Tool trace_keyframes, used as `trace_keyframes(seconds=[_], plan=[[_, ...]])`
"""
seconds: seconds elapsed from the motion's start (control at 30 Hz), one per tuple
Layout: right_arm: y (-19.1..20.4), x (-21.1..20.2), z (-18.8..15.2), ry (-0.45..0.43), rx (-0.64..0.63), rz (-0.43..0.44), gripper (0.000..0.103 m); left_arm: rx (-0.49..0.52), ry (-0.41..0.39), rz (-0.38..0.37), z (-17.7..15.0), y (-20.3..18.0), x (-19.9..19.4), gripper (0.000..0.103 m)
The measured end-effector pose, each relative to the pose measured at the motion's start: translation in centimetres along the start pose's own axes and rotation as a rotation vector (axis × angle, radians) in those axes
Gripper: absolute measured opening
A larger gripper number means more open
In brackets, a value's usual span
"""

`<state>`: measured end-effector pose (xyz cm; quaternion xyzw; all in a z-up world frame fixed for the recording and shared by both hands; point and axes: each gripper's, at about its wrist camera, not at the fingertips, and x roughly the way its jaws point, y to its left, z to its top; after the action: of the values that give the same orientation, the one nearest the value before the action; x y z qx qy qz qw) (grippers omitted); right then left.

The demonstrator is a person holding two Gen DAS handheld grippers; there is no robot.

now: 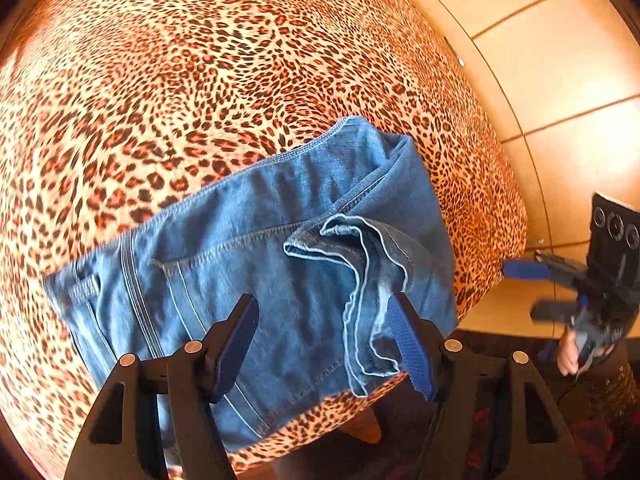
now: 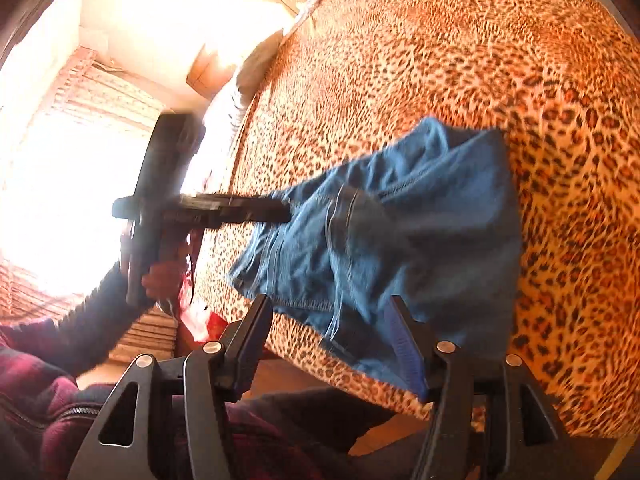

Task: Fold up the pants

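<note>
Pants [image 1: 256, 280] lay folded in a bundle at the near edge of the leopard-print bed [image 1: 200, 80], long axis running left-right. Left gripper [image 1: 324, 344] hovered directly over them, jaws spread, empty. Right gripper [image 2: 332, 344] also spread, off the bed's right side, so left looked nearer.

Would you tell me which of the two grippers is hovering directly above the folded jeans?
The left gripper: its open fingers frame the jeans, whereas the right gripper is off beyond the bed's edge.
</note>
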<state>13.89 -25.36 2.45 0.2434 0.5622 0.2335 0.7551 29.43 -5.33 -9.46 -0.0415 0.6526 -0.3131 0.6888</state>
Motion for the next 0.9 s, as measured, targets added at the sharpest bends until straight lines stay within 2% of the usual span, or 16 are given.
trace_keyframes(seconds=[0.1,0.23,0.4,0.6,0.7,0.8,0.83,0.87,0.9], plan=[[-2.3,0.6,4.2,0.042,-0.06,-0.018,0.063,-0.143,-0.054,-0.037,-4.7,-0.4,-0.2,0.068],[-4.3,3.6,8.9,0.169,-0.214,-0.001,0.063,-0.353,-0.09,-0.019,-10.4,-1.8,2.1,0.068],[-4.0,7.9,11.7,0.35,-0.451,-0.015,0.063,-0.595,-0.141,0.008,-12.9,-3.8,5.0,0.068],[-1.2,12.8,11.9,0.519,-0.728,-0.037,0.063,-0.807,-0.203,0.105,-13.4,-3.5,6.0,0.068],[0.2,15.0,10.6,0.616,-0.885,-0.049,0.063,-0.9,-0.225,0.092,-13.9,-3.3,6.1,0.068],[0.9,16.5,8.8,0.7,-1.066,-0.074,0.062,-0.958,-0.234,0.12,-14.3,-3.4,6.3,0.066],[1.0,16.5,8.1,0.728,-1.119,-0.081,0.059,-0.971,-0.239,0.143,-14.4,-3.7,6.2,0.061],[1.1,16.5,7.7,0.747,-1.171,-0.091,0.044,-0.986,-0.246,0.172,-14.3,-3.9,6.0,0.055],[1.1,16.5,7.6,0.759,-1.204,-0.086,0.017,-0.996,-0.248,0.194,-14.3,-4.1,5.8,0.037]])
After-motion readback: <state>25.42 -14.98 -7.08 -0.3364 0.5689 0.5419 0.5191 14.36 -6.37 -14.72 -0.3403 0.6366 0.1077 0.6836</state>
